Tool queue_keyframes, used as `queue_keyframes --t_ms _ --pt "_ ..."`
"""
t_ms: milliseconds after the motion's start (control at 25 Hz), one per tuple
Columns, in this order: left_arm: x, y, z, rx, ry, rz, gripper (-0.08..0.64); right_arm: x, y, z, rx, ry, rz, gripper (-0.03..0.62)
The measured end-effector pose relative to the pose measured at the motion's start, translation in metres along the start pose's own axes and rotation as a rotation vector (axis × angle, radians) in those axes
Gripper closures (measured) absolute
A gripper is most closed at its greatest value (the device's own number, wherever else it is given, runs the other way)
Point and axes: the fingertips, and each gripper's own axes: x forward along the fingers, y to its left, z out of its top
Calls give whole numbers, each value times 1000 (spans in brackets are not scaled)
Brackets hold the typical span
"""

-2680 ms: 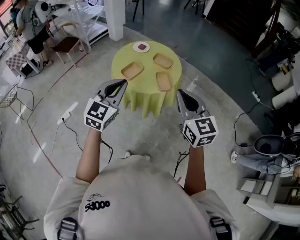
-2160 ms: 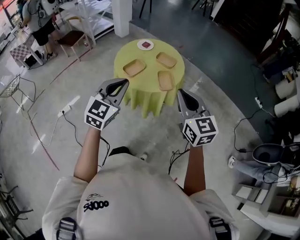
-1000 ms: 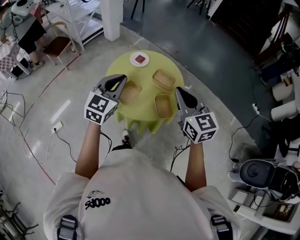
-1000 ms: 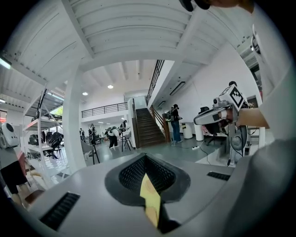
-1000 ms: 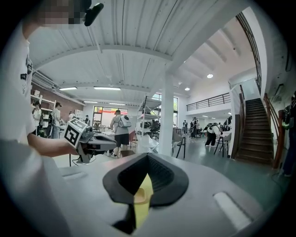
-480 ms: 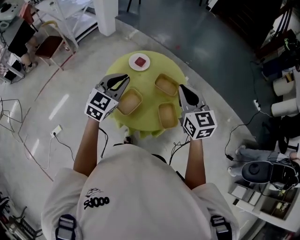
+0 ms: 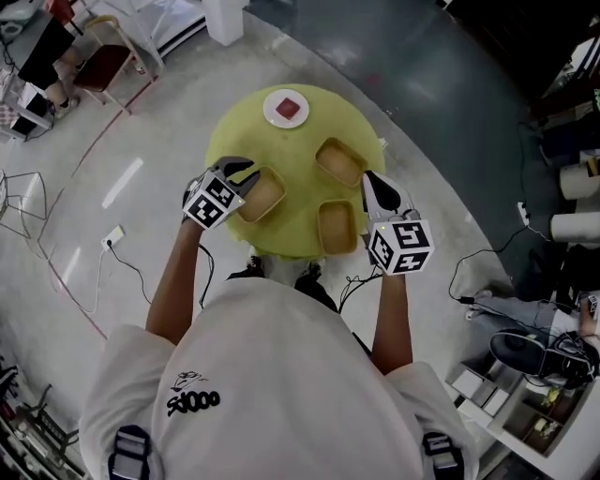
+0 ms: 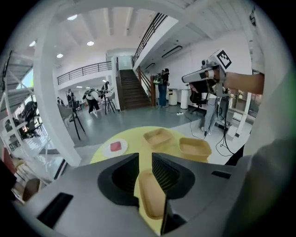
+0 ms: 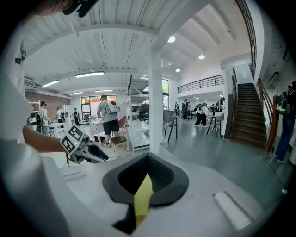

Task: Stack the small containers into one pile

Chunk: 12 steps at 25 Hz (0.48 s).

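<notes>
Yellow-green cloth (image 7: 302,141) covers the round table (image 7: 234,127) in front of you. Three small containers, shallow, tan and rectangular, lie on it, each on its own. The left container (image 7: 262,192) sits toward the table's left edge. The far container (image 7: 340,161) sits to the right and farther from you. The near container (image 7: 337,227) lies at the edge closest to you. Past them, at the far edge, a white plate (image 7: 272,111) carries a small red square (image 7: 288,108).

Your left gripper (image 7: 242,174) hangs over the left rim of the left container, its jaws spread by a narrow gap. In the left gripper view that container shows lengthwise through the gap, and you cannot tell whether either pad touches it.

Your right gripper (image 7: 372,180) is at the table's right side, just beside the far container and the near container. Its jaws are pressed together with nothing between them. Only a sliver of yellow cloth shows beneath them in the right gripper view.

Around the table spreads a grey concrete floor (image 7: 450,122). A white pillar (image 7: 225,17) stands beyond the table, with a chair (image 7: 101,64) off to the far left. A power strip (image 7: 113,235) and its cable lie on the left. The left gripper view also shows a staircase (image 8: 131,92) and people (image 8: 92,99) standing in an open hall.
</notes>
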Motion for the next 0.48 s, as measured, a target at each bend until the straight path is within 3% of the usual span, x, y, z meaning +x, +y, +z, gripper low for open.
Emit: queue_keyframes --t_ms 280,360,480 --pt "35 6 -72 -132 209 18 469 -2 -21 -25 21 56 11 583" --pt "38 5 -75 -153 241 17 468 -5 -26 -34 38 70 9 583" --pt "58 6 -109 -176 295 0 466 -7 -30 -45 57 87 5 582"
